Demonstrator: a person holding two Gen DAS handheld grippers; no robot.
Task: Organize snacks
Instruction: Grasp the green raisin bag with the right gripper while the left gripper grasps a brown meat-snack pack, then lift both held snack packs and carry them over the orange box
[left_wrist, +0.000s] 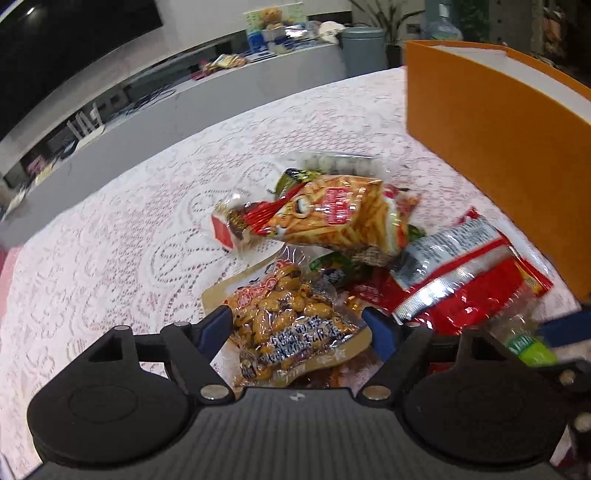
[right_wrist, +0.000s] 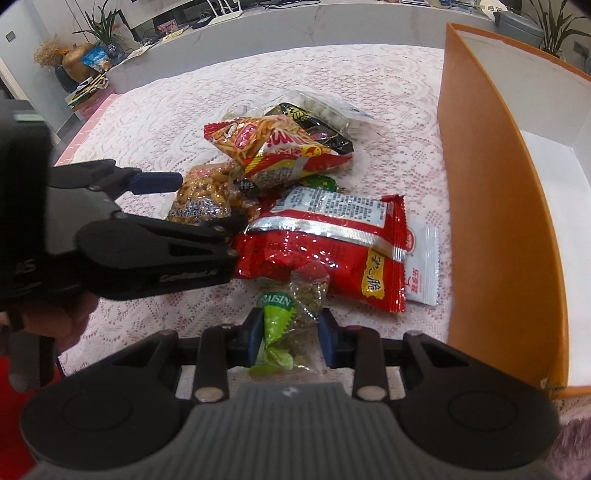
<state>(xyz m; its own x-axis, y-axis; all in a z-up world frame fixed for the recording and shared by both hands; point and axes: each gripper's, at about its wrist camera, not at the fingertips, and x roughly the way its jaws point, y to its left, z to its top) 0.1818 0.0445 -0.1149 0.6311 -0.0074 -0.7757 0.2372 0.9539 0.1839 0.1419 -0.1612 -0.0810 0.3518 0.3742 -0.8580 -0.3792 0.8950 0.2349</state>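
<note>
Right tongs (right_wrist: 290, 338) pinch the raisin packet (right_wrist: 286, 334) at the snack pile's near edge on the surface (right_wrist: 177, 110), presumably bound for the orange box (right_wrist: 498, 221); left tongs (left_wrist: 297, 328) gape, holding nothing, straddling the peanut packet (left_wrist: 291, 328).

The snack heap (right_wrist: 295, 192) sits mid-bench, and the lace-covered bench (left_wrist: 110, 240) to its left and behind it lies bare, giving a hand-held gripper open passage there. On the right the tall orange box (right_wrist: 495, 221) walls off that side, leaving only a narrow strip of cloth between its near wall and the red packet (right_wrist: 332, 251) and small white sachet (right_wrist: 423, 266). The left hand-held gripper (right_wrist: 207, 203) reaches in from the left over the peanut bag (right_wrist: 207, 195), blocking that approach to the heap.
</note>
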